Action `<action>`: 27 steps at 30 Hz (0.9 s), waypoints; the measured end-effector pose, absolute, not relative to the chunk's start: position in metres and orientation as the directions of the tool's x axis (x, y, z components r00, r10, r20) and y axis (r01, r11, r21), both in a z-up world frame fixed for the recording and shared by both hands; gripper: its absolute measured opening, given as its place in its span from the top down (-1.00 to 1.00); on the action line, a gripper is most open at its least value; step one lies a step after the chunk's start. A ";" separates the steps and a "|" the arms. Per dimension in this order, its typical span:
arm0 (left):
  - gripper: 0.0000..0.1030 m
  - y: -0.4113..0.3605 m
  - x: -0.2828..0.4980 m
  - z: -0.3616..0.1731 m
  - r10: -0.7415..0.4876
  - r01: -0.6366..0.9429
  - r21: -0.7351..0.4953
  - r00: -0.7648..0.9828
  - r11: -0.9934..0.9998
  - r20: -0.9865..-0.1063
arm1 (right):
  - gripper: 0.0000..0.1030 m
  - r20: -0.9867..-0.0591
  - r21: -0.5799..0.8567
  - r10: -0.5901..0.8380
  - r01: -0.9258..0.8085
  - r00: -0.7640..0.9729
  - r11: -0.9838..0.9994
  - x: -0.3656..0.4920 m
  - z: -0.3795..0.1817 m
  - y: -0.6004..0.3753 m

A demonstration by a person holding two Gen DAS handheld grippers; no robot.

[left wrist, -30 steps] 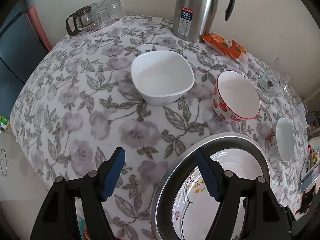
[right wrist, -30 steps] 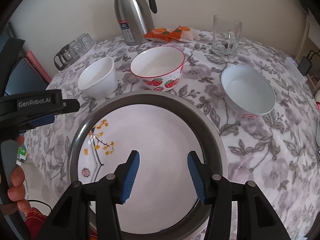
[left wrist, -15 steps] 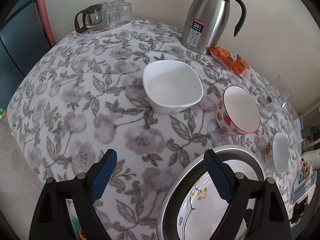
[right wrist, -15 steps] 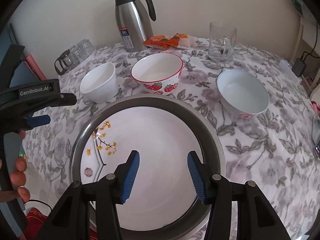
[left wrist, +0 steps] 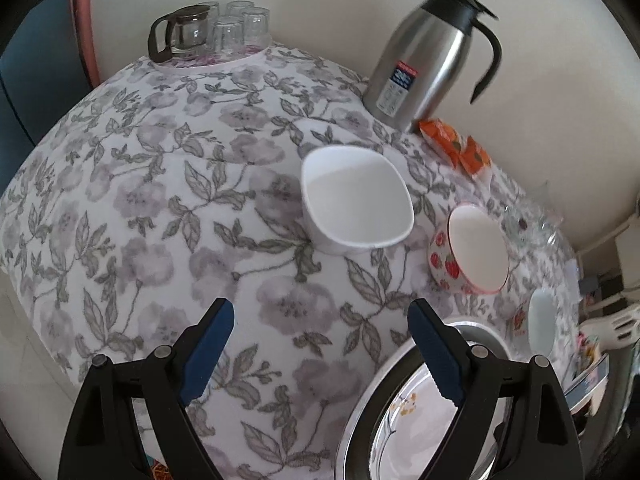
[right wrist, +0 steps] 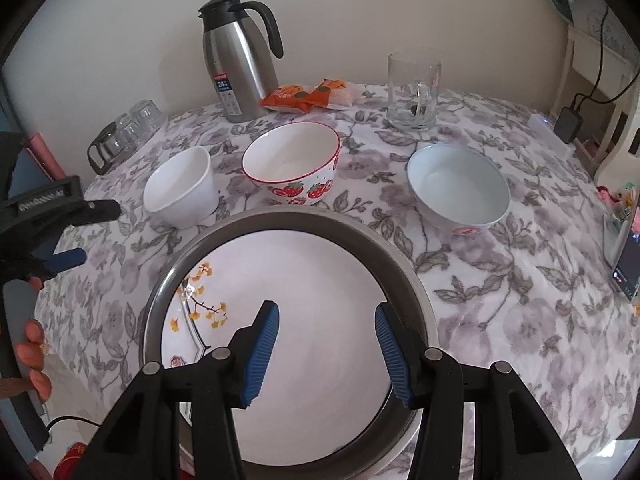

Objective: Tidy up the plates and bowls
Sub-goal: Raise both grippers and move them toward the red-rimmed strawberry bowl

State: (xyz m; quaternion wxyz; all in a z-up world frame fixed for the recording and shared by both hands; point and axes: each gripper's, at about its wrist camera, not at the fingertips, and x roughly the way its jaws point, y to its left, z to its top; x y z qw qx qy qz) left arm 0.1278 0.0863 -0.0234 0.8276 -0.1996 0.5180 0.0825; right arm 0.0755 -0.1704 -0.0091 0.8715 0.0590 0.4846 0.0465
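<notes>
A white plate with yellow flowers (right wrist: 304, 280) lies inside a steel-rimmed dish (right wrist: 404, 268) at the table's near edge; the dish also shows in the left wrist view (left wrist: 376, 376). Behind it stand a white squarish bowl (right wrist: 180, 192) (left wrist: 356, 196), a strawberry bowl (right wrist: 294, 162) (left wrist: 472, 252) and a pale blue bowl (right wrist: 458, 186) (left wrist: 542, 318). My right gripper (right wrist: 326, 340) is open and empty above the plate. My left gripper (left wrist: 320, 340) (right wrist: 76, 232) is open and empty above the cloth, short of the white bowl.
A steel thermos jug (right wrist: 240, 56) and orange snack packets (right wrist: 308, 94) stand at the back. A glass mug (right wrist: 412, 88) is back right. A glass teapot with upturned glasses (left wrist: 208, 28) sits back left. A phone (right wrist: 626, 264) and charger are at the right edge.
My left gripper has risen and swung left, so the white bowl sits more central ahead of it. My right gripper has pulled back and up a little. Both stay open.
</notes>
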 end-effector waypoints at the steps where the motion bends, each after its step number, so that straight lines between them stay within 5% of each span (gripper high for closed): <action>1: -0.73 0.089 0.129 -0.023 -0.081 -0.341 -0.258 0.455 0.904 -0.887 | -0.04 -0.840 0.141 0.131 -0.021 0.527 0.990 0.076 -0.009 -0.169; 15: -0.73 0.082 0.163 -0.039 -0.211 -0.290 -0.347 0.413 0.892 -0.886 | -0.05 -0.873 0.102 0.077 0.025 0.481 0.994 0.092 -0.013 -0.158; 27: -0.73 0.071 0.176 -0.029 -0.209 -0.246 -0.342 0.443 0.907 -0.872 | -0.43 -0.839 0.168 0.058 0.156 0.540 0.973 0.141 0.038 -0.185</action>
